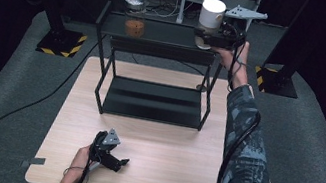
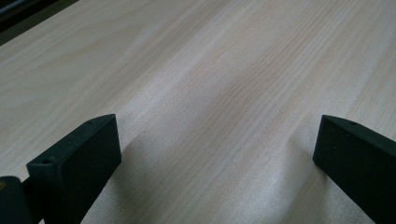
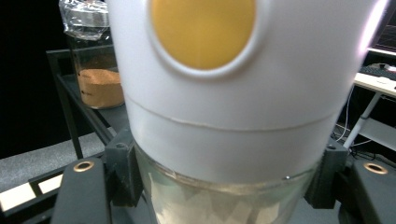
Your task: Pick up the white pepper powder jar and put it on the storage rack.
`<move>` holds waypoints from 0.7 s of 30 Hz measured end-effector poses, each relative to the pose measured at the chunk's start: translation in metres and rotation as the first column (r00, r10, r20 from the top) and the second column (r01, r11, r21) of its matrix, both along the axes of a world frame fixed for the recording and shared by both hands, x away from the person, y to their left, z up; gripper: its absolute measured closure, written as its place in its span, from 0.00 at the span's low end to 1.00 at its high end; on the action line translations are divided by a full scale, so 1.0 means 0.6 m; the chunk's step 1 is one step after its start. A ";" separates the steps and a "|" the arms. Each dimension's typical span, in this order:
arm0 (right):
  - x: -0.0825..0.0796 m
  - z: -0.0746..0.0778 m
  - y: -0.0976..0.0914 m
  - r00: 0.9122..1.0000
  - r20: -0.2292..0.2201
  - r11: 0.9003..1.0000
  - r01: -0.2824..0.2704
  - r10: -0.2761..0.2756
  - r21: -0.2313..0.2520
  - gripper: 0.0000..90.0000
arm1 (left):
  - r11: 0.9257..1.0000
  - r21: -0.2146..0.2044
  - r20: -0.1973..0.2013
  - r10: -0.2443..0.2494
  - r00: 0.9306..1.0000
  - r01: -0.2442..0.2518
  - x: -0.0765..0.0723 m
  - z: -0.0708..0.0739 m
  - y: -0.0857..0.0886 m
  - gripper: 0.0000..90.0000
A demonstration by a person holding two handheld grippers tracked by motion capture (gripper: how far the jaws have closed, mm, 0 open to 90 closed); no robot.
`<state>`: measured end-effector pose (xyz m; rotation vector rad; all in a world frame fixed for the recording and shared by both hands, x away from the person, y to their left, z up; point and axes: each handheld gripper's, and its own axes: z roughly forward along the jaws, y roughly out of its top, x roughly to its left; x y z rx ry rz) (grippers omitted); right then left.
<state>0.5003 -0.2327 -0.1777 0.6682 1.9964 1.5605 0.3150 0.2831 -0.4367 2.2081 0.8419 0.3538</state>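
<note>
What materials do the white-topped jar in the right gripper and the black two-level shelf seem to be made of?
White-topped jar: clear lower body, likely glass, see-through with pale contents; the smooth matte white top looks plastic. Black two-level shelf: thin dark bars and flat panels, probably painted metal.

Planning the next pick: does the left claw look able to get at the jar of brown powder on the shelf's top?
Probably not from there: the left claw rests open near the table's front edge, and the jar stands across it atop the rack.
</note>
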 end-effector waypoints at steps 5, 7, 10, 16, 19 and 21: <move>0.003 0.001 0.014 1.000 -0.004 1.000 0.019 -0.019 -0.001 0.33 | 1.000 0.000 0.000 0.000 1.000 0.000 0.000 0.000 0.000 0.00; 0.004 0.001 0.020 1.000 -0.007 1.000 0.028 -0.028 -0.006 0.33 | 1.000 0.000 0.000 0.000 1.000 0.000 0.000 0.000 0.000 0.00; 0.006 -0.001 0.028 0.999 -0.013 0.999 0.040 -0.040 -0.009 0.33 | 1.000 0.000 0.000 -0.001 1.000 0.001 0.000 0.000 0.000 0.00; 0.007 -0.006 0.037 0.997 -0.020 0.997 0.074 -0.074 0.000 0.33 | 1.000 0.000 0.001 -0.002 1.000 0.002 0.000 0.000 0.000 0.00; 0.008 -0.008 0.038 0.997 -0.025 0.997 0.078 -0.078 -0.001 0.33 | 1.000 0.000 0.001 -0.002 1.000 0.002 0.000 0.000 0.000 0.00; 0.010 -0.008 0.040 0.996 -0.034 0.996 0.084 -0.084 -0.003 0.33 | 1.000 0.000 0.001 -0.002 1.000 0.002 0.000 0.000 0.000 0.00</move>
